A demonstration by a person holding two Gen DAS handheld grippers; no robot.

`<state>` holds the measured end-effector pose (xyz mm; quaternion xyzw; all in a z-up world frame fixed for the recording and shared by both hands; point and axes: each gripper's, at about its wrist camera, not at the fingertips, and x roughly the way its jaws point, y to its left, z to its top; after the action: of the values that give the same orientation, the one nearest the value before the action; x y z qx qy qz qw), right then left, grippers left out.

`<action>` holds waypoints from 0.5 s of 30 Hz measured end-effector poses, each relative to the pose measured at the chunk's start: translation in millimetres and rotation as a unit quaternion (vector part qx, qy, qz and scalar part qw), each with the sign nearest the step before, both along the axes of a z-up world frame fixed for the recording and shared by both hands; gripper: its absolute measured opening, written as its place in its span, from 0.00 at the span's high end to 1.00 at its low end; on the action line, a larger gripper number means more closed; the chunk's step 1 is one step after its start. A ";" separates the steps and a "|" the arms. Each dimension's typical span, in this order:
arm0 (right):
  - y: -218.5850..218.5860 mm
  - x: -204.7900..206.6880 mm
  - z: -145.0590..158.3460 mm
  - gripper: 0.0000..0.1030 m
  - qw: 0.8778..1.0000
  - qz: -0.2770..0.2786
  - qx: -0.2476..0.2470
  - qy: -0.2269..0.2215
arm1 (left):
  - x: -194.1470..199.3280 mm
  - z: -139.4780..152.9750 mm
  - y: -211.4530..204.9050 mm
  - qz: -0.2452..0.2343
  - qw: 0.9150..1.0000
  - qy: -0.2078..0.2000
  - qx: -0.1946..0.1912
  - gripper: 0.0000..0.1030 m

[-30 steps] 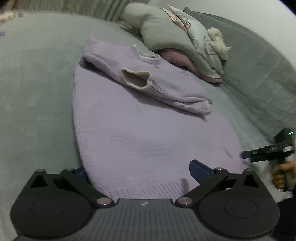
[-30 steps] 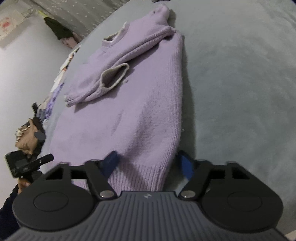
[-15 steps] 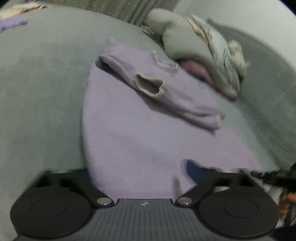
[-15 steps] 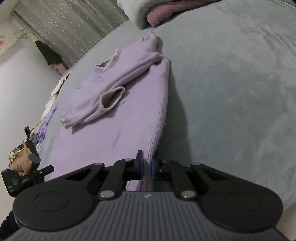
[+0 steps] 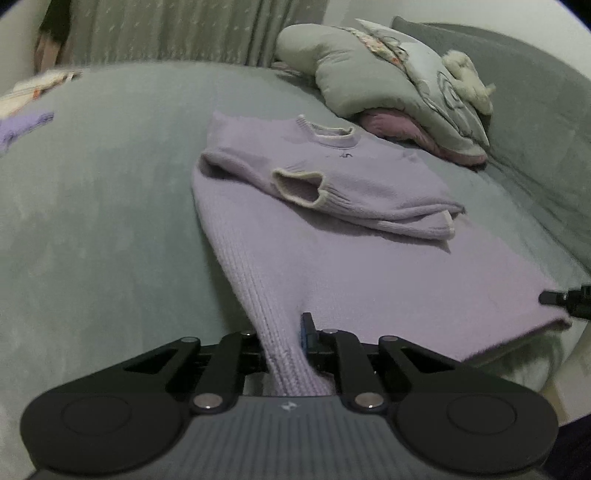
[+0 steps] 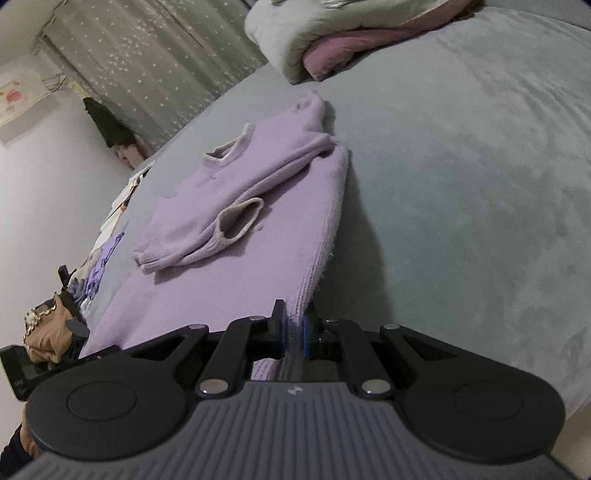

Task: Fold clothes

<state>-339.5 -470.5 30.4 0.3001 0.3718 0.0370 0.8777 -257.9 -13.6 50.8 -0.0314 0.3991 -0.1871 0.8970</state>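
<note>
Left wrist view: lilac knit sweater (image 5: 332, 266) lies flat on a grey-green bed (image 5: 96, 206), neckline (image 5: 334, 133) at the far end, hem toward the camera. Both sleeves folded across the chest; one cream-edged cuff (image 5: 299, 186) gapes open mid-body, the other sleeve end lies to its right. Left tongs (image 5: 284, 343) are closing and pinch the near left hem corner, ribbed knit bunched between the pads and pulled up off the bed. Blue pad (image 5: 306, 330) shows on the right finger, pressed against the fabric. At the right edge the tip of the right tongs (image 5: 565, 301) touches the other hem corner, which is raised a little off the bed. Far right: pile of bedding (image 5: 376, 85), grey-green quilt over a pink layer, pale fluffy bit on top. Curtain (image 5: 177, 33) at the far back; some purple cloth (image 5: 22, 127) at the far left edge of the bed. Right wrist view: right tongs (image 6: 293, 334) clamped together on the sweater's near right hem corner, knit squeezed thin between the two blue pads (image 6: 282, 338). Sweater edge rises from the bed into the grip. Far left, a hand (image 6: 46, 330) holds the other device; mixed clothes (image 6: 94, 280) lie beside it along the bed's edge. Spotted curtain and white wall behind.
</note>
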 end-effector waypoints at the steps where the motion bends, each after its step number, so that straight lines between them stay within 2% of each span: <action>1: 0.0 1.4 -0.2 0.91 1.000 -0.002 -0.006 0.003 | 1.5 -3.1 2.5 0.002 1.000 0.011 -0.004 0.84; 4: -1.5 1.6 -0.2 0.91 1.000 -0.008 -0.012 0.006 | 5.3 -10.9 11.4 0.009 0.999 0.039 -0.017 0.68; 7: -3.6 0.8 -1.5 0.91 1.000 -0.014 -0.012 0.012 | 8.1 -12.5 25.1 0.009 0.999 0.041 -0.026 0.49; 10: -2.6 3.3 -7.6 0.91 1.000 -0.012 -0.007 0.026 | 7.8 -16.8 25.3 -0.015 0.999 0.038 -0.023 0.39; 12: -1.9 5.1 -10.4 0.87 0.999 -0.007 -0.001 0.031 | 6.8 -20.2 20.8 -0.024 0.999 0.033 -0.028 0.26; 13: -1.1 7.2 -12.9 0.83 0.999 -0.008 0.003 0.036 | 5.8 -21.8 17.3 -0.028 0.999 0.028 -0.029 0.17; 14: -0.6 10.4 -18.0 0.71 0.999 -0.008 0.015 0.046 | 4.4 -23.5 13.3 -0.032 0.999 0.023 -0.029 0.13; 15: 0.0 13.3 -24.0 0.66 0.998 -0.003 0.029 0.059 | 3.5 -25.3 9.1 -0.034 0.999 0.019 -0.026 0.11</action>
<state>-326.3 -470.5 6.4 0.3282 0.4206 0.0278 0.8453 -254.4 -4.6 25.5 -0.0441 0.4118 -0.2274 0.8814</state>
